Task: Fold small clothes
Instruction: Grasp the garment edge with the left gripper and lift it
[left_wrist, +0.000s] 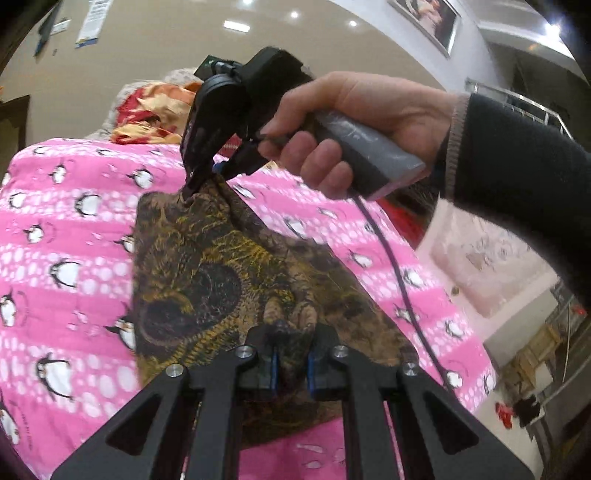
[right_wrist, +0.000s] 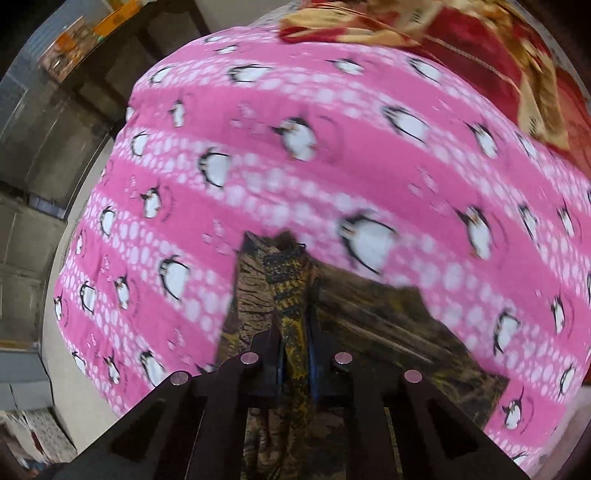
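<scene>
A small brown and yellow patterned garment (left_wrist: 221, 266) hangs lifted over a pink penguin-print blanket (left_wrist: 66, 229). My left gripper (left_wrist: 291, 354) is shut on its near edge. My right gripper (left_wrist: 197, 184) shows in the left wrist view, held by a hand, shut on the garment's far corner. In the right wrist view my right gripper (right_wrist: 295, 354) is shut on a bunched fold of the garment (right_wrist: 291, 295), with the rest of the cloth (right_wrist: 399, 332) spread to the right over the blanket (right_wrist: 332, 155).
A red and gold quilt (left_wrist: 147, 110) lies bunched at the bed's far end and also shows in the right wrist view (right_wrist: 480, 48). A black cable (left_wrist: 399, 280) hangs from the right gripper's handle. A dark cabinet (right_wrist: 48, 122) stands left of the bed.
</scene>
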